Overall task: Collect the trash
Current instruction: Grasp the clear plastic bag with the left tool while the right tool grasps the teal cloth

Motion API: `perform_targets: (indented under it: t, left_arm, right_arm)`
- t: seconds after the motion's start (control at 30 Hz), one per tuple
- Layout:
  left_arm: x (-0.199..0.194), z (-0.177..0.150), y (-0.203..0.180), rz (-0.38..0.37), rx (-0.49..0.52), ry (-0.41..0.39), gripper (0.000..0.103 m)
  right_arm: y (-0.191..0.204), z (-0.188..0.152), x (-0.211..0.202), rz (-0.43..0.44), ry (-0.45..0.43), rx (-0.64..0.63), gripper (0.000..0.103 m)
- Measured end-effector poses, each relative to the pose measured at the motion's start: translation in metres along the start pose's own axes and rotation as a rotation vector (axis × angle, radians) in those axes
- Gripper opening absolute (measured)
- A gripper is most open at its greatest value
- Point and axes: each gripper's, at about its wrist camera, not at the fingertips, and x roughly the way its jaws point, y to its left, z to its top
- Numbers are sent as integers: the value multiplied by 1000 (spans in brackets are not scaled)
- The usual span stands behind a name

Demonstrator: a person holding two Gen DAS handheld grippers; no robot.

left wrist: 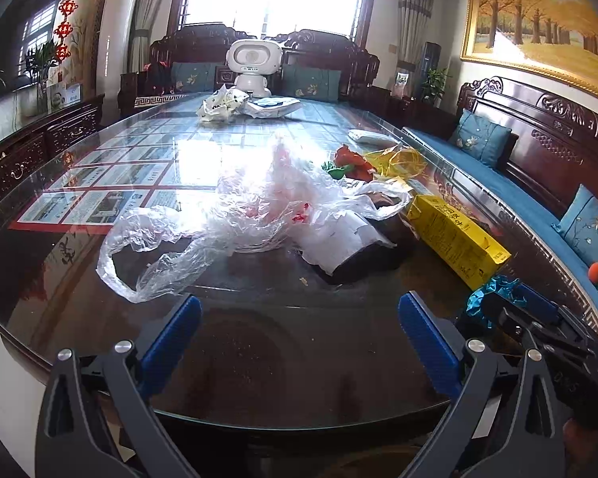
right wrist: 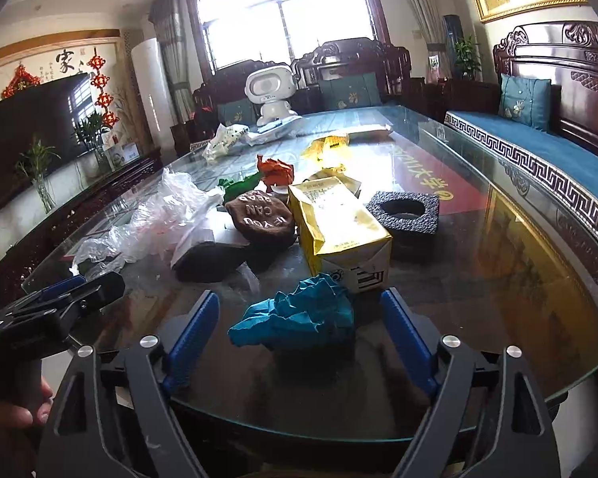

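Crumpled teal paper (right wrist: pixel 299 314) lies dead ahead between the right gripper (right wrist: pixel 301 336)'s wide-open, empty jaws, its length running left-right; left gripper (left wrist: pixel 299 320), also open, sits farther off.

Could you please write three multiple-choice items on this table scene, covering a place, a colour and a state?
1. Where does the crumpled paper ball lie?
A. between the right gripper fingers
B. on the sofa
C. inside the foam block

2. What colour is the carton?
A. red
B. yellow
C. white

3. How do the left gripper fingers stand?
A. clamped on the plastic bag
B. shut on nothing
C. open, nothing between them

Answers: 1 A, it sits between the spread blue pads; 2 B, its sides are yellow; 3 C, only bare table shows between them.
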Motion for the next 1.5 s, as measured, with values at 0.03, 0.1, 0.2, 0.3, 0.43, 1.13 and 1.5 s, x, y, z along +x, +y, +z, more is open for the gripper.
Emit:
perform_targets:
  t: [0.03, 0.1, 0.2, 0.3, 0.43, 1.13, 1.5]
  left_arm:
    - [1, 0, 0, 2, 4, 2, 99]
    - [3, 0, -1, 1, 7, 5, 99]
    - [3, 0, 0, 9, 9, 2, 99]
    - [5, 4, 4, 22, 8, -4, 99]
    - [4, 16, 16, 53, -8, -33, 99]
    - [81, 63, 64, 18, -56, 141, 33]
    - [14, 45, 58, -24, -61, -23, 19]
  right_arm:
    - [1, 0, 3, -5, 6, -5, 76]
    - [0, -1, 9, -10, 19, -11, 65]
    - [-1, -3, 12, 0, 22, -16, 51]
    - [-1, -4, 7, 19, 9, -21, 50]
    - [-1, -4, -3, 43, -7, -17, 50]
    - [2, 3, -15, 120, -33, 3, 50]
    - [7, -4, -27, 136, -26, -4, 50]
